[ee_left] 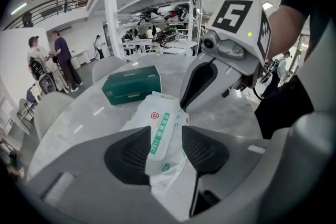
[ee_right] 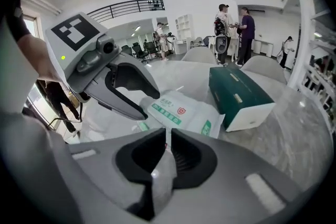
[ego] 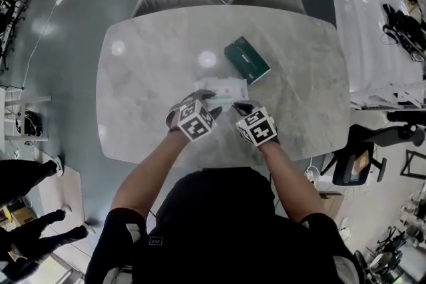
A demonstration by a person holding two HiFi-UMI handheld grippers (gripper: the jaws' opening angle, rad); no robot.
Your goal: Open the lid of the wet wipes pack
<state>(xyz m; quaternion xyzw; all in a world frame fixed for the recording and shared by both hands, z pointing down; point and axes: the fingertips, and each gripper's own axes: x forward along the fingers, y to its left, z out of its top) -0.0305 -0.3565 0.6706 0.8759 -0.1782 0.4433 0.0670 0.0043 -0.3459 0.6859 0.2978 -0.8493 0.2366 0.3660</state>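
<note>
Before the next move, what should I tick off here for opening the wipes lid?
1. Right gripper pinching the wet wipes pack by its thin edge: ok.
2. Left gripper fingers apart, pack between them unclamped: ok.
3. Lid found and closed: cannot tell.
4. Green box beyond the pack, outside both grippers: ok.
5. Pack flat on the table: cannot tell.

- Left tongs (ee_left: 167, 148) stand apart, the wipes pack (ee_left: 157, 124) running between them.
- Green box (ee_left: 131, 84) sits on the bench (ee_left: 79, 123) just beyond the pack, toward the far edge.
</note>
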